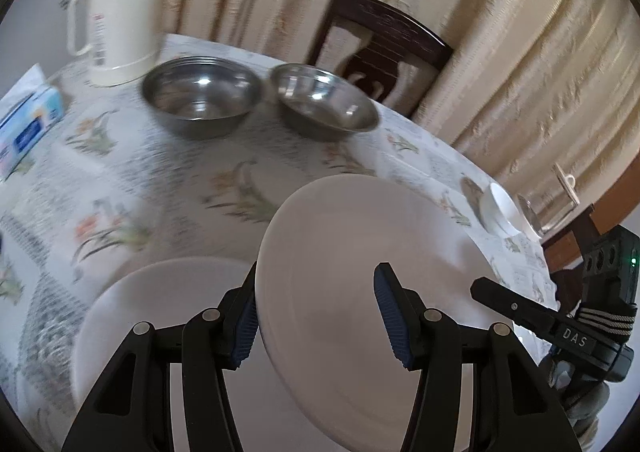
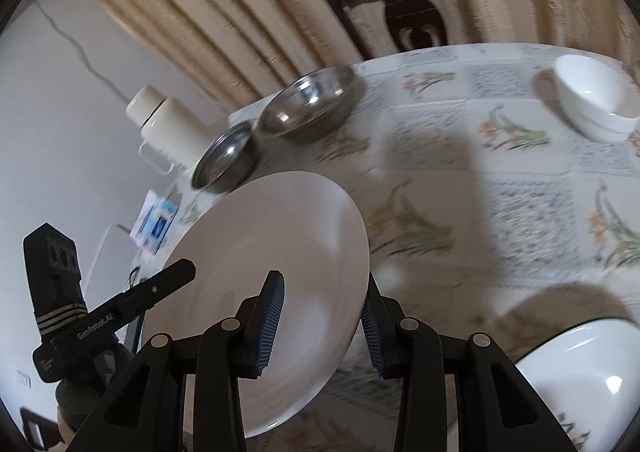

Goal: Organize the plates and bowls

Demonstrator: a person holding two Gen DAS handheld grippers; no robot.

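Plates are only partly gathered: one white plate [image 1: 360, 292] is clenched at opposite rims by the left gripper [image 1: 316, 316] and right gripper [image 2: 320, 326] above the table's near edge beside a second plate [image 1: 160, 304], while steel bowls [image 1: 202, 95] and white bowls [image 2: 596, 99] remain unstacked.

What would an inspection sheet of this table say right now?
Surface: round table under a floral cloth.
Job's things: tilted white plate, second plate, steel bowls, white bowls.
Clutter: flask, tissue pack.
Grippers: left gripper and right gripper each straddle the tilted plate's rim; grip unclear.
Cables: thin line on wall, perhaps a wire.
Surroundings: chair, curtain.
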